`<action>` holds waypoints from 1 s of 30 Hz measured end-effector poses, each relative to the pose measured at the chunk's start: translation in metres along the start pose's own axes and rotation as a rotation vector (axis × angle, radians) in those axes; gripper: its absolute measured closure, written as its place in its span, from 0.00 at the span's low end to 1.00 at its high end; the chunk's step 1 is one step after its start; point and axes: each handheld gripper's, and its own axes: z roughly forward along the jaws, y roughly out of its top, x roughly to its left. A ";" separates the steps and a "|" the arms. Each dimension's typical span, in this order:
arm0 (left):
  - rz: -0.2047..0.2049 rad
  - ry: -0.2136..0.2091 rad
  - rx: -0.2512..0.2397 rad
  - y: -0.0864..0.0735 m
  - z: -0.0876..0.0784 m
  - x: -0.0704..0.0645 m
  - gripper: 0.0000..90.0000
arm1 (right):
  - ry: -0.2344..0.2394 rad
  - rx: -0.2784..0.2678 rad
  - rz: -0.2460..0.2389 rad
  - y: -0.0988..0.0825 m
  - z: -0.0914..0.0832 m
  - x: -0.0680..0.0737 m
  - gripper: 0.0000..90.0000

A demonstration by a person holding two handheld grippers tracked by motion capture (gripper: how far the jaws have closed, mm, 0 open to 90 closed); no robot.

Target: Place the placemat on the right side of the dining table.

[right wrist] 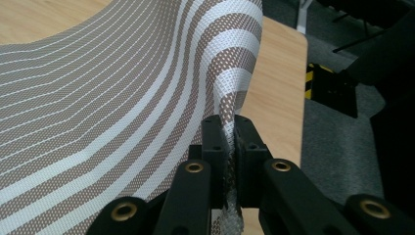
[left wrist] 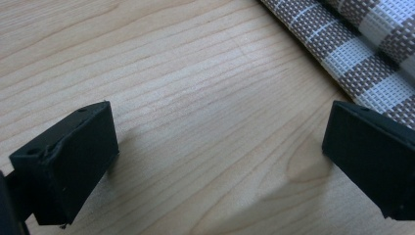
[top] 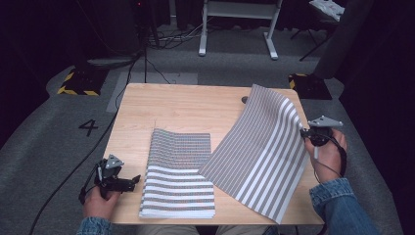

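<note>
Your right gripper (right wrist: 229,139) has its jaws pinched tight on the right edge of a striped placemat (top: 259,152), with the woven cloth squeezed between the pads. That mat is a mesh weave in brown-grey and white bands, some broad and some thin. It is lifted at the right side of the table (top: 181,105) and curves like a sail: its right edge is raised in your grip, while its lower left corner rests on the second mat.

That second placemat (top: 178,174) lies flat at the near middle of the table, with the same striped weave, fine at its far half and broad at its near half. So you have two mats in all: one held, one lying.

Your left gripper (left wrist: 220,161) sits low over bare wood at the near left, jaws wide apart with nothing between them, just beside the flat mat's left edge.
</note>
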 end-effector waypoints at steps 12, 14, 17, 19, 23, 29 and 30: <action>-0.001 -0.005 -0.002 -0.002 -0.001 -0.002 0.00 | -0.123 -0.058 0.018 0.002 0.036 -0.030 0.56; 0.001 -0.004 0.000 -0.001 -0.001 -0.001 0.00 | -0.115 -0.058 0.022 0.001 0.035 -0.030 0.55; 0.000 -0.007 0.005 0.000 -0.001 -0.001 0.00 | -0.085 -0.065 0.040 -0.004 0.028 -0.024 0.51; 0.002 -0.003 0.002 0.000 0.000 -0.001 0.00 | -0.045 -0.084 0.052 -0.006 0.016 -0.015 0.48; -0.001 -0.010 0.000 0.001 0.001 -0.001 0.00 | 0.019 -0.096 0.074 -0.006 0.003 0.000 0.45; 0.004 -0.011 0.005 0.003 0.002 0.001 0.00 | 0.141 -0.088 0.095 -0.003 -0.024 0.038 0.42; 0.005 -0.010 0.008 0.003 0.002 0.001 0.00 | 0.158 -0.091 0.088 -0.002 -0.027 0.044 0.42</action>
